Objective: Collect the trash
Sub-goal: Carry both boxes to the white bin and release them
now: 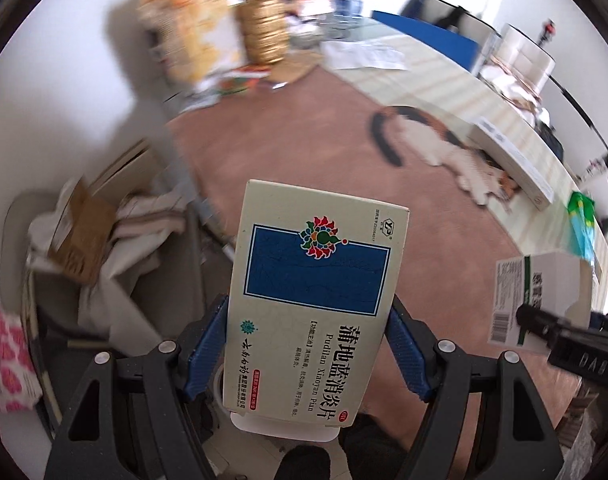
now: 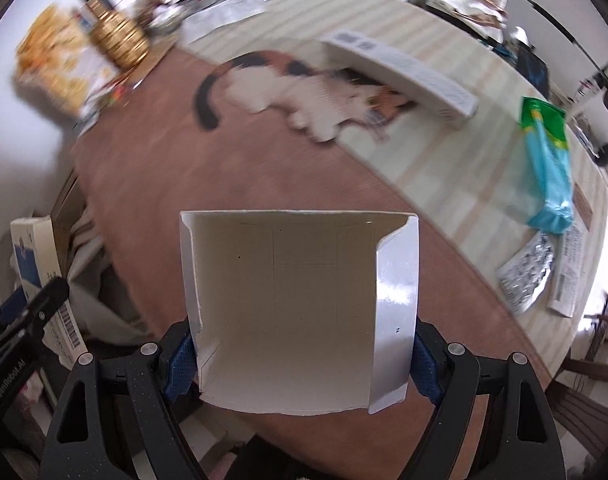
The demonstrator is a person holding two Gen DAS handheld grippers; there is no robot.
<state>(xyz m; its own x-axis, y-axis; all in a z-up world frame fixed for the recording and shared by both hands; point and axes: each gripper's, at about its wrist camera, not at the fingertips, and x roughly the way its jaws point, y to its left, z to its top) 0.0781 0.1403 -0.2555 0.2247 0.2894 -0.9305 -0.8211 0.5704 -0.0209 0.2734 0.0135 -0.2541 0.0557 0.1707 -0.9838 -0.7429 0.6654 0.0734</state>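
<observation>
Left wrist view: the left gripper (image 1: 309,344) is clamped on a Pudilan Xiaoyan Pian medicine box (image 1: 315,300), the blue pads (image 1: 206,348) pressed against its two long sides, so that the printed face is turned toward the camera and the far end projects well beyond the fingertips. Right wrist view: the right gripper (image 2: 304,356) is closed on an opened white carton (image 2: 300,304), held by its side walls; the interior is exposed and nothing is seen inside it.

Below and to the left of the left gripper, a grey bin (image 1: 116,304) is seen, holding crumpled cloth or paper and a piece of brown cardboard (image 1: 82,236); its depth cannot be judged. This is judged to be the receptacle for both boxes.

Ahead of both grippers a brown table (image 2: 264,176) is shown, with a calico cat (image 2: 304,92) lying at its far side on a striped runner (image 2: 423,152). Further to the right of the right gripper, a green-and-blue packet (image 2: 547,168) and a foil blister sheet (image 2: 523,276) are left on the table, apparently still to be collected.

For the step in hand, each box is best carried fully over the bin mouth before the pads are released, one hand at a time, so that the grippers are kept apart. The thin carton walls are likely to buckle if squeezed harder.
</observation>
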